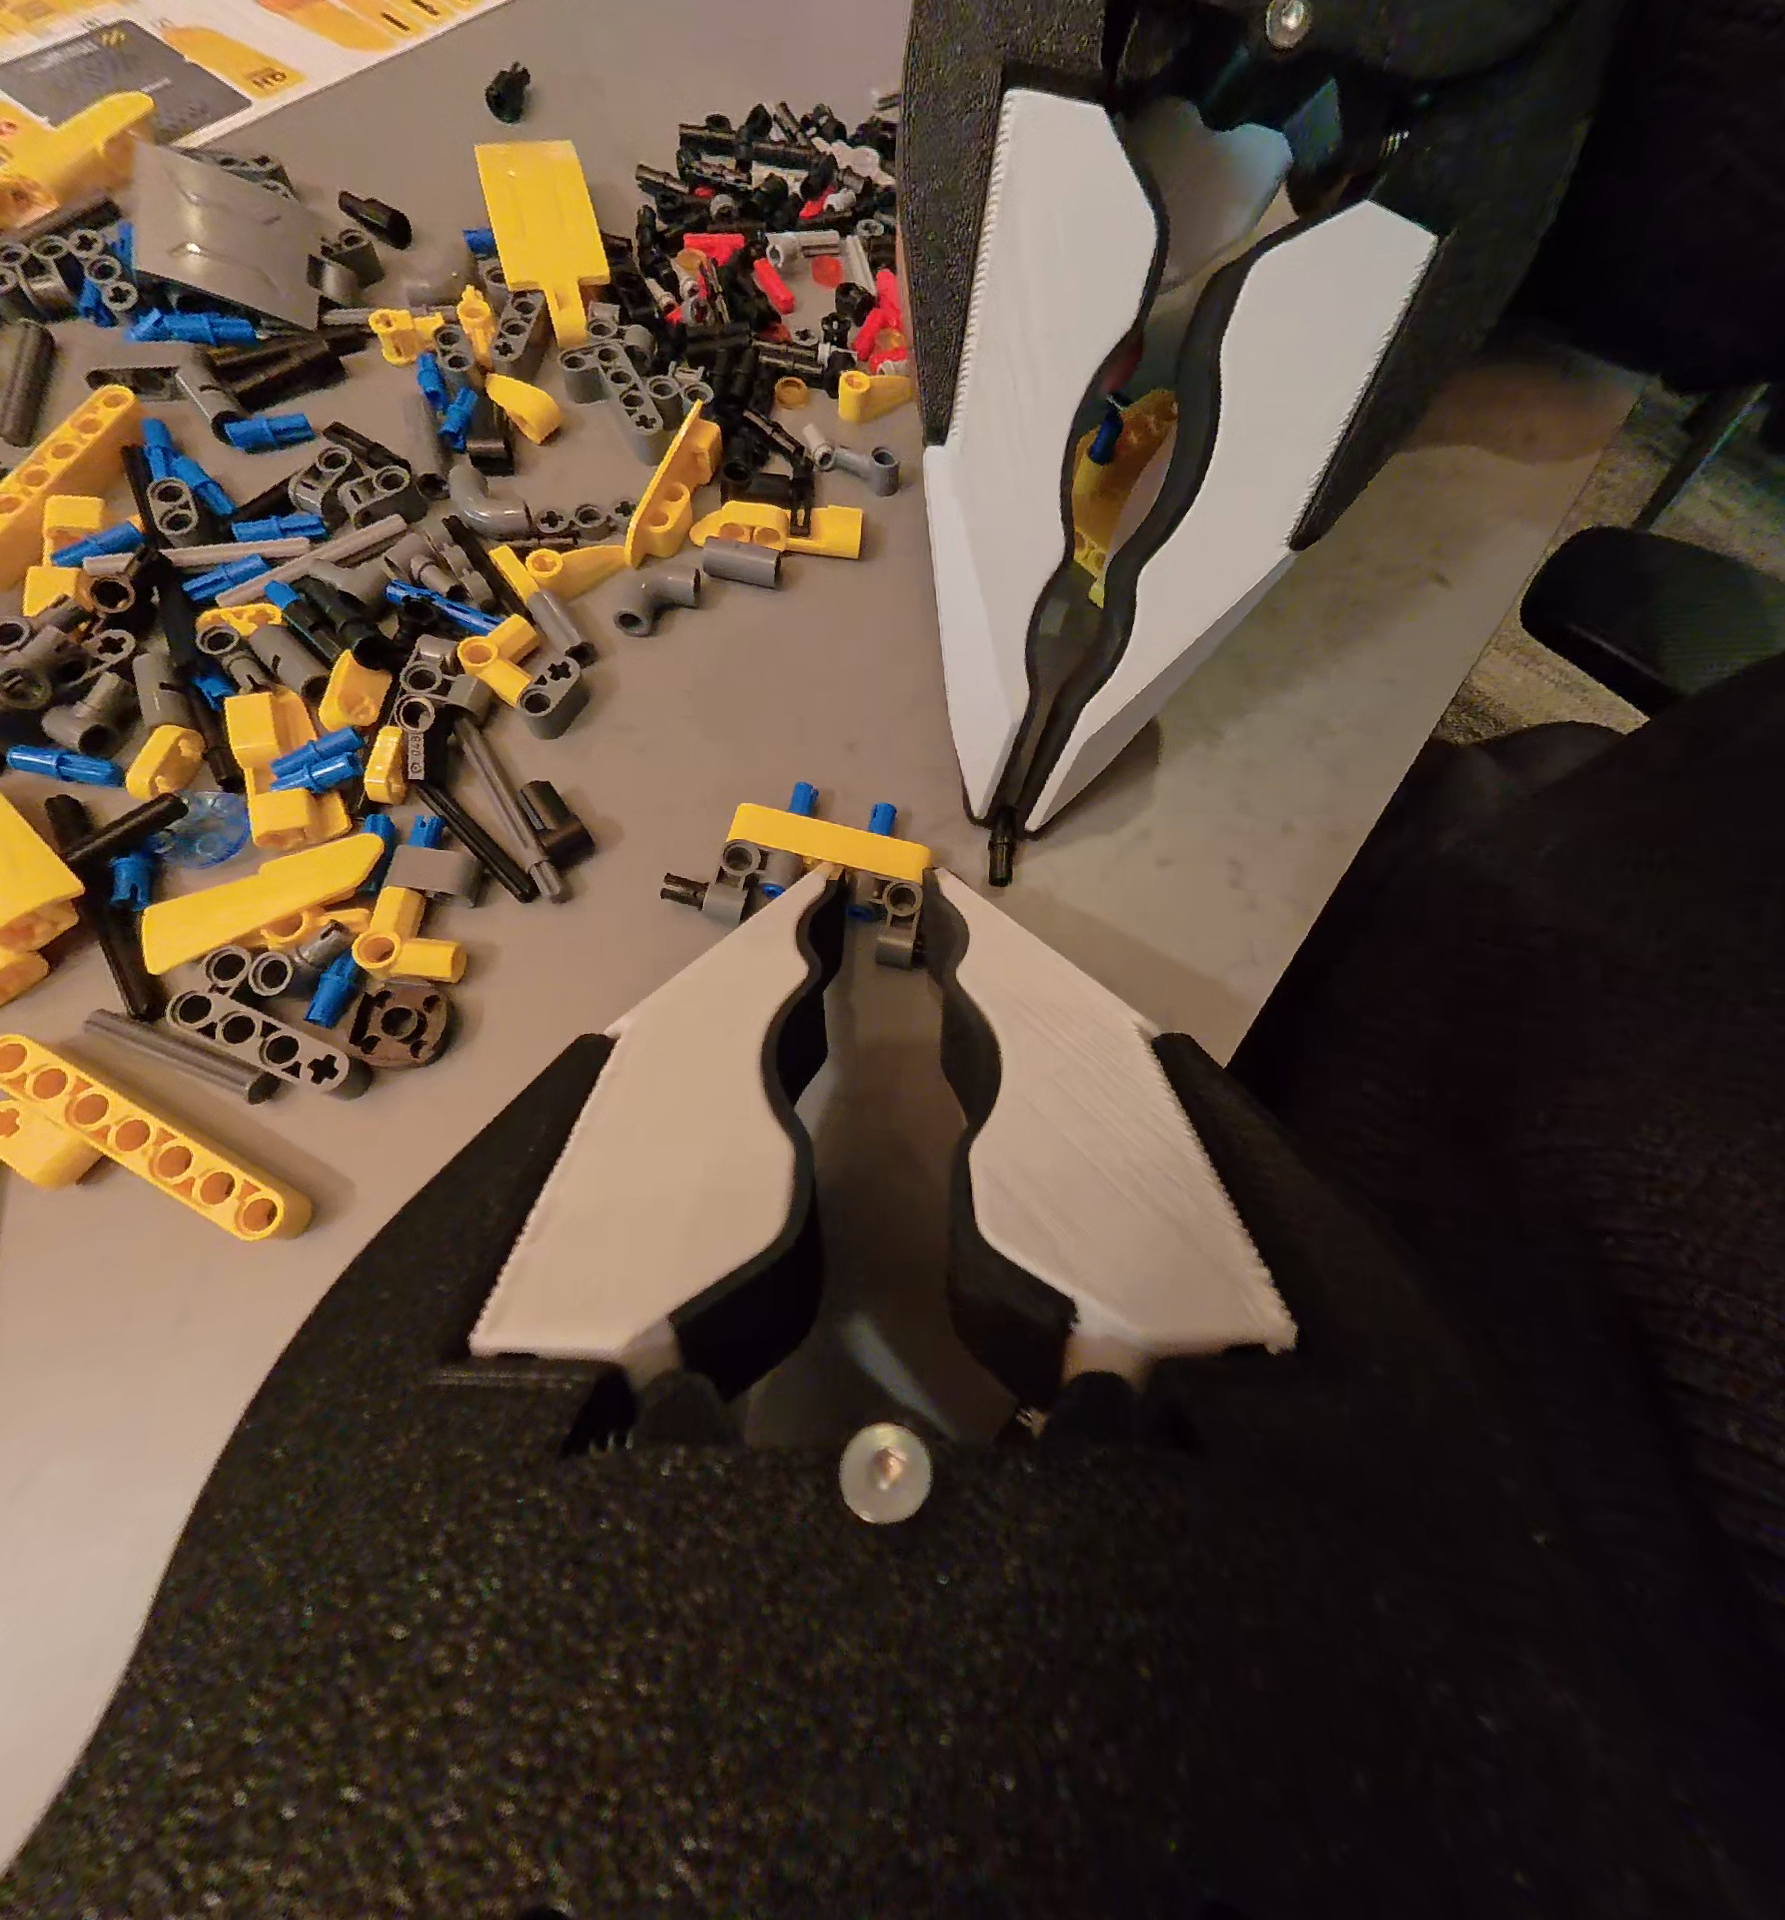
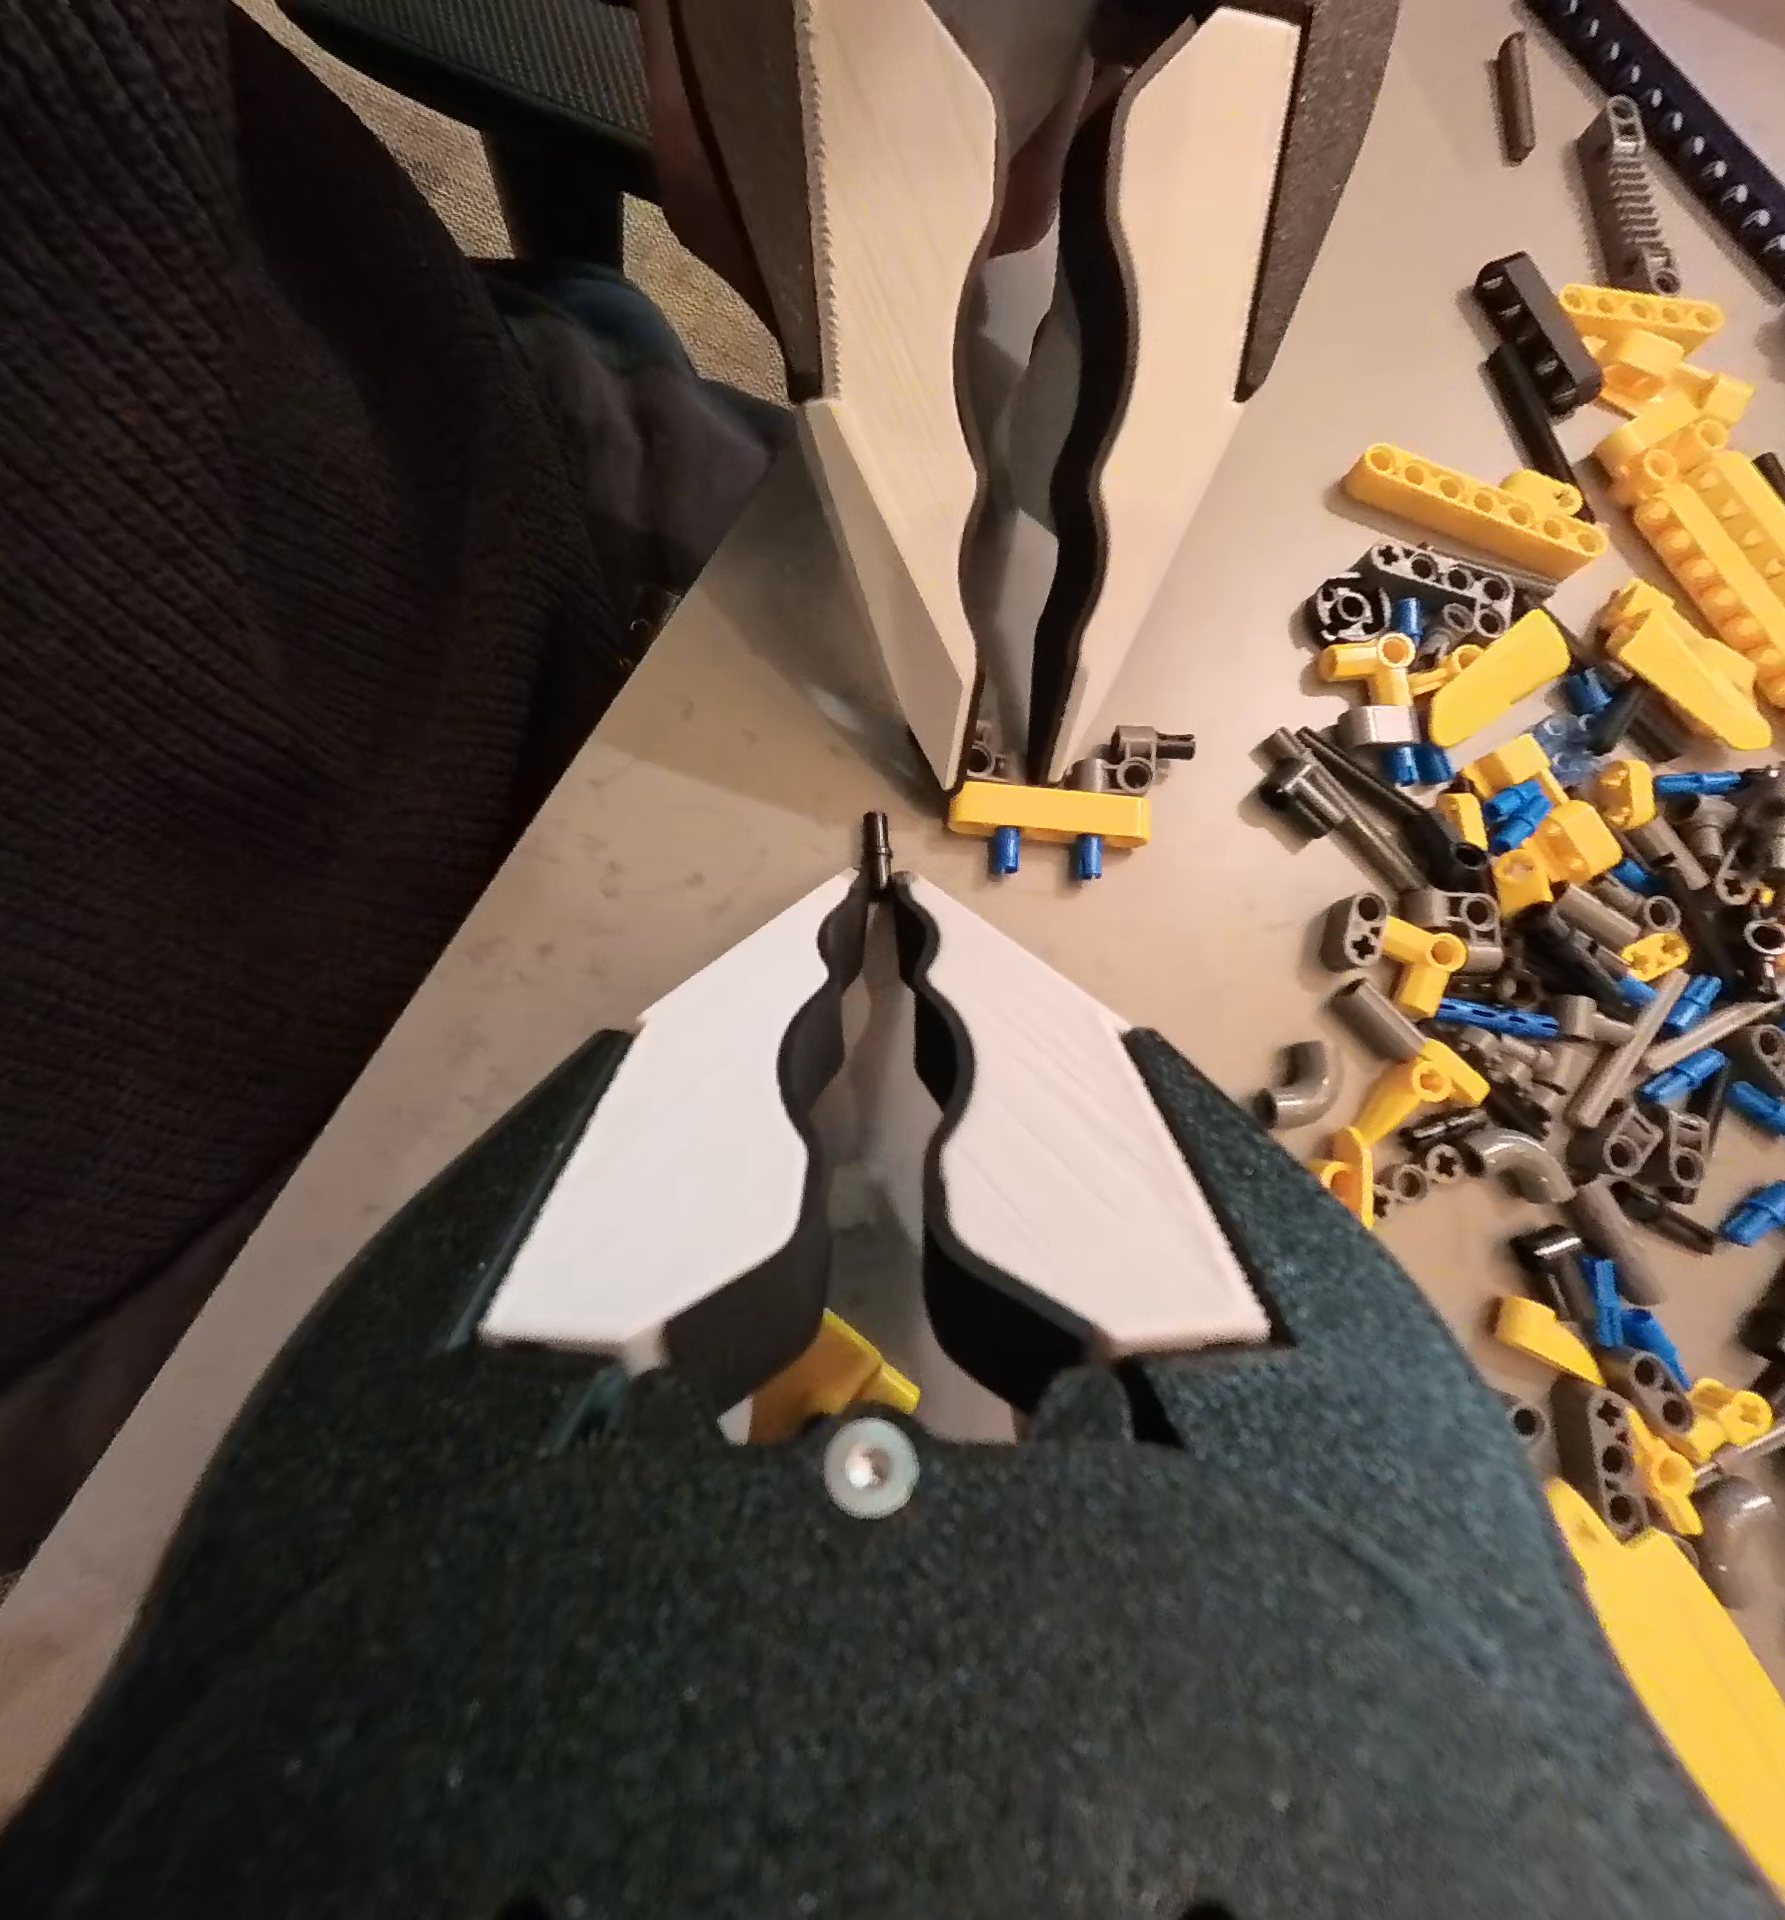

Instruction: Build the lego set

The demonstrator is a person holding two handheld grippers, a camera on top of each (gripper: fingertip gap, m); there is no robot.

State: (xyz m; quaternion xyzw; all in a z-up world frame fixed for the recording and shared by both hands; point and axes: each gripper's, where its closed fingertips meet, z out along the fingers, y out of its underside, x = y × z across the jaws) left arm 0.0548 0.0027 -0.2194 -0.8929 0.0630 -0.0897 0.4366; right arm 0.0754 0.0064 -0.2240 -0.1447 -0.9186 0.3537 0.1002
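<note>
The left gripper (image 1: 880, 883) is narrowed onto a small assembly (image 1: 826, 857): a short yellow beam (image 1: 828, 840) carrying two blue pins (image 1: 803, 800) and grey connectors (image 1: 903, 902). Its white fingers (image 1: 701, 1091) clamp the grey connectors on the near side of the beam, close to the table (image 1: 711, 717) edge. A black pin (image 1: 678, 886) sticks out of the connector at 9 o'clock.

Just beyond, at about 1 o'clock from the assembly, the right gripper (image 2: 875, 881) pinches a small black connector pin (image 2: 877, 840) at its very tips, jaws nearly together. In the right wrist view the pin points toward the yellow beam (image 2: 1049, 810), close beside it but apart.

Farther off, from 9 to 12 o'clock in the left wrist view, lies a scattered pile of building parts (image 1: 296, 582): yellow beams, blue pins, grey and black connectors, a grey panel (image 1: 223, 234). A printed instruction sheet (image 1: 109, 73) lies at the far edge.
</note>
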